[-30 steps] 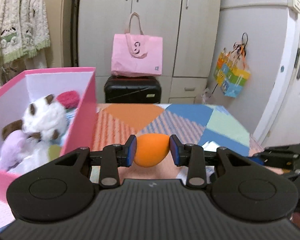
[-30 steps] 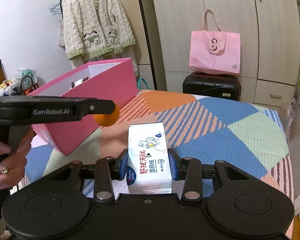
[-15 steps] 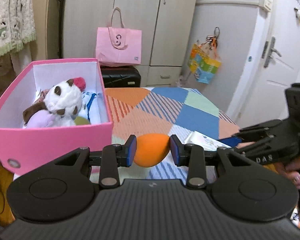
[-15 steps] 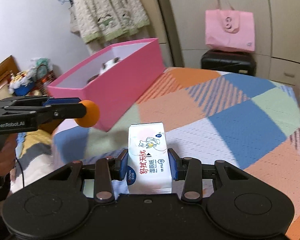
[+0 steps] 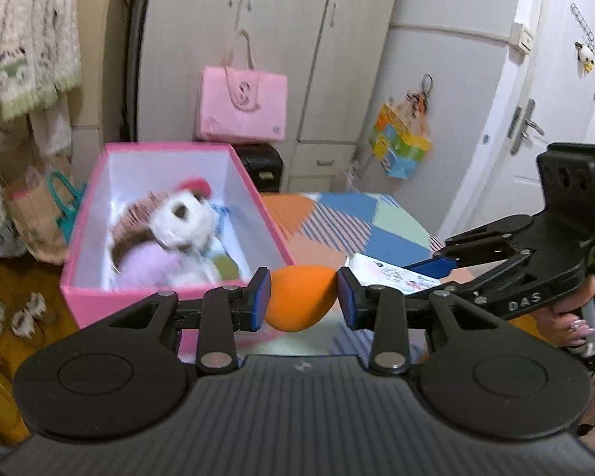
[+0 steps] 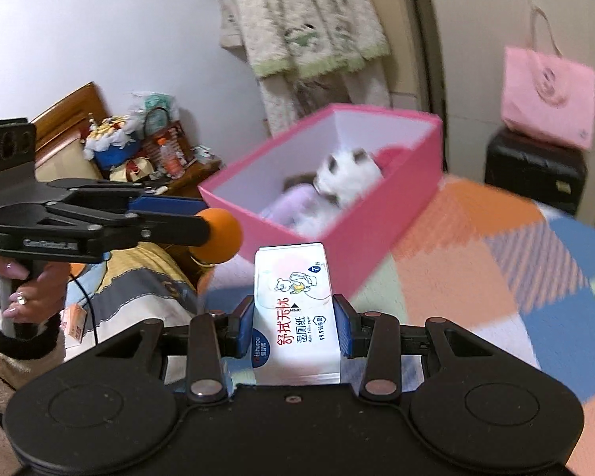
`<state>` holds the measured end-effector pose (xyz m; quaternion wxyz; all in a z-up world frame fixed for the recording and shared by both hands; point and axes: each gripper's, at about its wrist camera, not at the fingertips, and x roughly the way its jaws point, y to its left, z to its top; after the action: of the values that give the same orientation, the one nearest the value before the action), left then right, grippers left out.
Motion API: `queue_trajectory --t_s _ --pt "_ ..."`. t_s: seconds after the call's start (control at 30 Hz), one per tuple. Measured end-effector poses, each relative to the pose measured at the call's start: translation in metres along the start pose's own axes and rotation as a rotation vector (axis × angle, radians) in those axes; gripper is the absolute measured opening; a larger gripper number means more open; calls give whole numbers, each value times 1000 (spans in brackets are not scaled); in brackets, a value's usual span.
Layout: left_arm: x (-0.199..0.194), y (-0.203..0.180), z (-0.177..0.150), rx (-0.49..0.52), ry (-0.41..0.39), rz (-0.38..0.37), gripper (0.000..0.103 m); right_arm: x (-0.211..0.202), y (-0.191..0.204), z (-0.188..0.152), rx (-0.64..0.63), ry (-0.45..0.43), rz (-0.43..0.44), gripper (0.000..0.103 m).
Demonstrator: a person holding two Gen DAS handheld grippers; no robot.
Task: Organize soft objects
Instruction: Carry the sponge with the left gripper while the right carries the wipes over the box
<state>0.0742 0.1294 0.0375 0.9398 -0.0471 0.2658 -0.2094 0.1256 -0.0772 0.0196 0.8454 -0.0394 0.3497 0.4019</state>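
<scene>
My left gripper (image 5: 301,297) is shut on an orange egg-shaped sponge (image 5: 299,297), held in the air short of the near end of the pink box (image 5: 170,297). In the right wrist view the same sponge (image 6: 220,236) shows at the tip of the left gripper (image 6: 218,234). My right gripper (image 6: 297,325) is shut on a white pack of wet wipes (image 6: 293,309), also in the air near the box's (image 6: 357,246) corner. The box holds a white and brown plush toy (image 5: 182,218), a lilac plush (image 5: 146,265) and a red soft item (image 5: 194,186).
The box sits on a bed with a patchwork cover (image 6: 476,269). A pink tote bag (image 5: 244,107) rests on a black suitcase (image 6: 535,170) by the wardrobe. A cluttered bedside stand (image 6: 158,150) is on the left, with a knitted cardigan (image 6: 305,23) hanging above.
Both grippers have risen and pulled back from the box with their loads, so its inside now shows from above. Neither grip has changed.
</scene>
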Motion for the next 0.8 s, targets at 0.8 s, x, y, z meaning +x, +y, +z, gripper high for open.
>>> queue_trajectory --t_s 0.8 --pt "132 111 58 45 105 355 36 139 -53 111 -184 -65 -404 45"
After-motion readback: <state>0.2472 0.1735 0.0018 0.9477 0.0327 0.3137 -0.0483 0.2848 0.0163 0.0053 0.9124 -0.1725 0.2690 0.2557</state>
